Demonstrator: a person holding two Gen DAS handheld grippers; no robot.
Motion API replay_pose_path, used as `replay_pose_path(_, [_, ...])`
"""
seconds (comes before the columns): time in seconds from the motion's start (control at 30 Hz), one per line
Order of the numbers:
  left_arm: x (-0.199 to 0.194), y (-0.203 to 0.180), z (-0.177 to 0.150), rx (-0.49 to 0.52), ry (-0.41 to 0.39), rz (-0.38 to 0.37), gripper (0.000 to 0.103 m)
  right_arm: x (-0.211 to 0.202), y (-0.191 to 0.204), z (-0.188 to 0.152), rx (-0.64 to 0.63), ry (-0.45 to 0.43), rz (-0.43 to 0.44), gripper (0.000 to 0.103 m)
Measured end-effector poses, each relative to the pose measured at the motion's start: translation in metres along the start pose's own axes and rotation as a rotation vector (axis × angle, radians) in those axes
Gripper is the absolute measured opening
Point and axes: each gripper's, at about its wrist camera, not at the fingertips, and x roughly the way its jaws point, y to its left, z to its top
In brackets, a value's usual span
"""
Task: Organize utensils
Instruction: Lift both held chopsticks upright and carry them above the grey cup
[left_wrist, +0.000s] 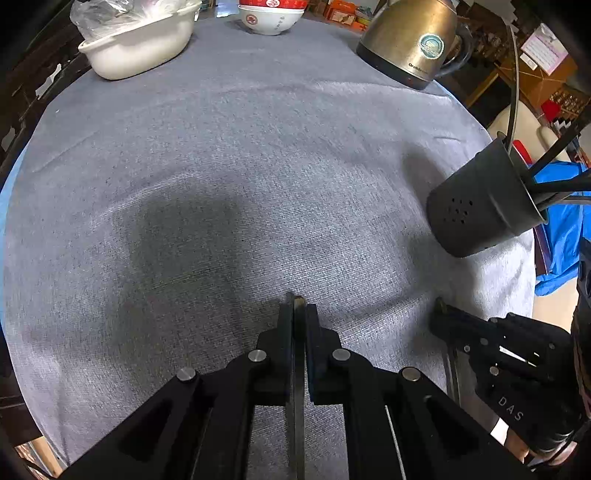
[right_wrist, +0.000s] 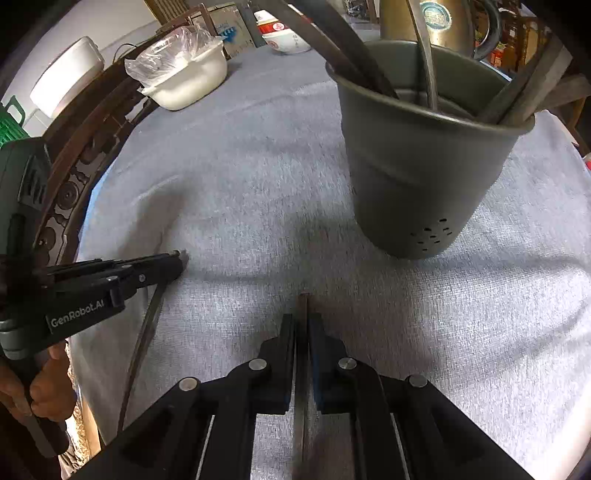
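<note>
In the left wrist view my left gripper (left_wrist: 298, 308) points down at the grey cloth (left_wrist: 229, 155), shut on a thin metal utensil (left_wrist: 296, 406) whose tip sticks out past the fingers. The right wrist view has my right gripper (right_wrist: 303, 319) shut likewise on a second flat metal utensil (right_wrist: 301, 410). A dark grey utensil holder (right_wrist: 417, 177) stands upright just beyond it, with several handles inside. From the left view the holder (left_wrist: 476, 206) is at the right, and the right gripper (left_wrist: 441, 314) is below it. The left gripper (right_wrist: 179, 260) shows at the left with its utensil (right_wrist: 147, 332) hanging down.
A white tub (left_wrist: 140, 48) with a plastic bag in it, stacked red-and-white bowls (left_wrist: 269, 18) and a brass-coloured kettle (left_wrist: 410, 40) line the far edge. A carved wooden chair back (right_wrist: 85, 155) borders the left side. Blue fabric (left_wrist: 565, 229) lies past the right edge.
</note>
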Motion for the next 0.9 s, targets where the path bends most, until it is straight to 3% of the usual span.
replay_pose_path(0.17, [0.005,0.000,0.010,-0.013,0.010,-0.002,0.006,-0.001,-0.010,-0.002,0.032,-0.028,0.043,0.009])
replay_pose_path(0.33, [-0.007,-0.002,0.005,-0.017,-0.031,0.006,0.006,-0.014,-0.014,-0.006,0.044,-0.086,0.086,0.007])
replay_pose_path(0.9, [-0.137,-0.036,-0.009,0.020,-0.329,-0.030,0.005,-0.109,-0.009,-0.016,0.032,-0.376,0.224,0.007])
